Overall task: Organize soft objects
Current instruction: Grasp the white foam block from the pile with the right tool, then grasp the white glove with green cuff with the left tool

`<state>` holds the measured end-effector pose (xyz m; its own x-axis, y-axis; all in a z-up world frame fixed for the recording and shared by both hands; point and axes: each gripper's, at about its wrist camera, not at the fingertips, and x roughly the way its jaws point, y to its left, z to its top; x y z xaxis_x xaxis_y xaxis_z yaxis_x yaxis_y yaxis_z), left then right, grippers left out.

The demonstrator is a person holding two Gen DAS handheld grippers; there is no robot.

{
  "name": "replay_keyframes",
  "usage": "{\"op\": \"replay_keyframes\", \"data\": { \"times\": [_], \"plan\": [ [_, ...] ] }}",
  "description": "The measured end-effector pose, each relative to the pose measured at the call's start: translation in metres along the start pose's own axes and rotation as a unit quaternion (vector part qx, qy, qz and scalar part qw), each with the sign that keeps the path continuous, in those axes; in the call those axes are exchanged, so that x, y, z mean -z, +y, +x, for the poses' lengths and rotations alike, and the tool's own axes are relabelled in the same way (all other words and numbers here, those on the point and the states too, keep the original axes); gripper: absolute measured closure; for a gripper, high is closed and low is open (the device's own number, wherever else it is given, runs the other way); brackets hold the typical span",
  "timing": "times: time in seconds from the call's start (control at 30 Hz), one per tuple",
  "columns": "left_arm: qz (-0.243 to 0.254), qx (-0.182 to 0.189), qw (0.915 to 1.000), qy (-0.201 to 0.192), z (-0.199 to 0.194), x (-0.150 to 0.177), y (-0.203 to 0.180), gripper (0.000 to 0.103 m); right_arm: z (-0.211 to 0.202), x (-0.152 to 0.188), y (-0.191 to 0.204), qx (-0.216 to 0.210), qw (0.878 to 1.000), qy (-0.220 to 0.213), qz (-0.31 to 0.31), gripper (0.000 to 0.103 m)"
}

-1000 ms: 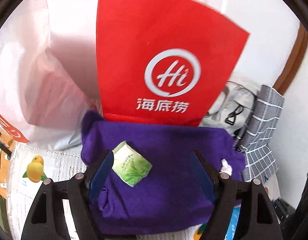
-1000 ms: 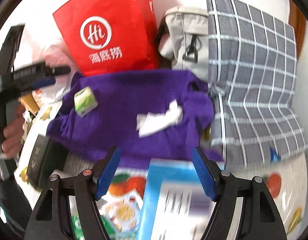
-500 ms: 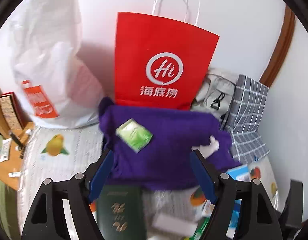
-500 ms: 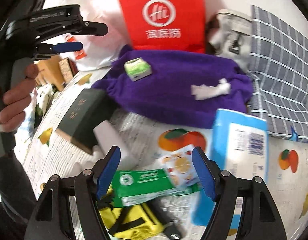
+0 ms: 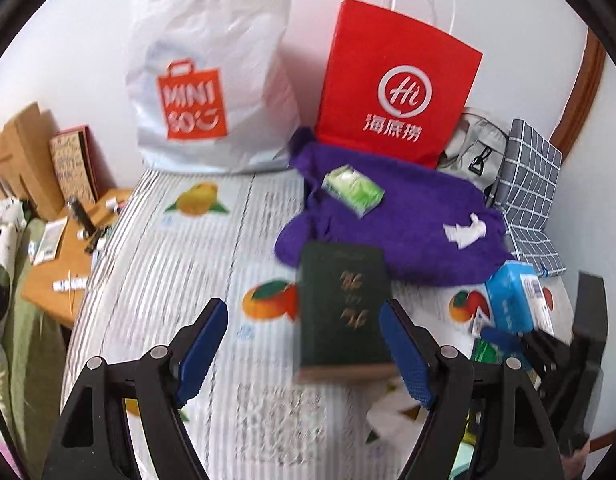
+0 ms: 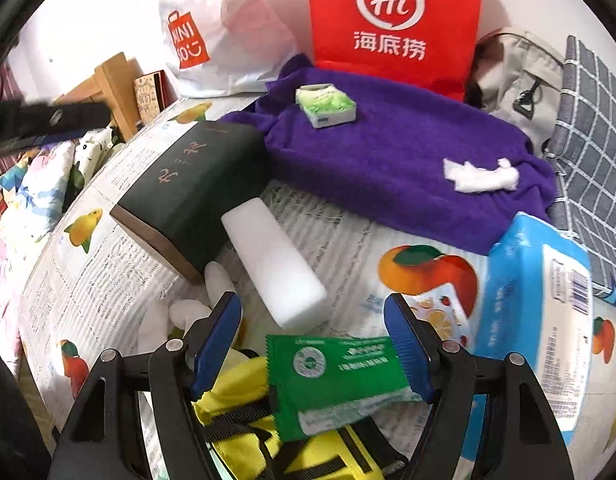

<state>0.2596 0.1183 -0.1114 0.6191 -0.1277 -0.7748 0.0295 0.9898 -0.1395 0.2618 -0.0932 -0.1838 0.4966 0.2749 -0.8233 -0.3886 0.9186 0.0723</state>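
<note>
left gripper (image 5: 303,344) agape | right gripper (image 6: 314,340) agape | purple towel (image 6: 392,156) long axis left-right (bears tissue pack (image 6: 326,105))

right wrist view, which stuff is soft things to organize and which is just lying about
For the job: purple towel, white cotton wad, white foam block, blue tissue pack.

Lying about: dark green book, red paper bag, white plastic bag.

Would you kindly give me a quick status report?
Left gripper open, empty. Right gripper open over green packet. Purple towel unfolded; tissue pack and white scrap lie on it.
</note>
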Motion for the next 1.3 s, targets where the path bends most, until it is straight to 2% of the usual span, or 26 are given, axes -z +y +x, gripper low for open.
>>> {"op": "replay_keyframes", "data": {
  "times": [0.1, 0.2, 0.33, 0.47, 0.6, 0.8, 1.0, 1.17, 1.3],
  "plan": [
    [-0.010, -0.001, 0.9999, 0.006, 0.002, 0.013, 0.008, 0.026, 0.013, -0.006, 0.005, 0.006, 1.000, 0.013, -0.001, 0.031],
    [-0.016, -0.004, 0.9998, 0.015, 0.006, 0.025, 0.012, 0.026, 0.020, -0.010, 0.013, 0.002, 1.000, 0.017, -0.011, 0.062],
    [-0.021, -0.007, 0.9994, 0.027, 0.009, 0.040, 0.014, 0.026, 0.004, -0.010, 0.015, 0.009, 1.000, -0.015, -0.006, 0.063],
    [-0.020, -0.011, 0.9990, 0.039, 0.008, 0.054, 0.010, 0.026, -0.031, -0.005, 0.005, 0.006, 0.998, -0.057, 0.026, 0.063],
    [-0.010, -0.009, 0.9987, 0.049, 0.007, 0.069, -0.002, 0.026, -0.062, 0.010, -0.004, 0.027, 0.995, -0.082, 0.043, 0.063],
    [0.015, -0.005, 0.9980, 0.061, 0.004, 0.093, -0.035, 0.026, -0.093, 0.045, -0.019, 0.063, 0.993, -0.073, 0.063, 0.063],
    [0.064, 0.008, 0.9948, 0.078, 0.004, 0.123, -0.080, 0.026, -0.120, 0.087, -0.043, 0.072, 0.990, -0.080, 0.089, 0.062],
    [0.103, 0.013, 0.9907, 0.088, 0.005, 0.143, -0.114, 0.026, -0.121, 0.119, -0.063, 0.090, 0.988, -0.060, 0.109, 0.062],
    [0.123, -0.003, 0.9875, 0.098, 0.015, 0.152, -0.136, 0.026, -0.118, 0.138, -0.076, 0.101, 0.986, -0.048, 0.121, 0.062]
  ]
}}
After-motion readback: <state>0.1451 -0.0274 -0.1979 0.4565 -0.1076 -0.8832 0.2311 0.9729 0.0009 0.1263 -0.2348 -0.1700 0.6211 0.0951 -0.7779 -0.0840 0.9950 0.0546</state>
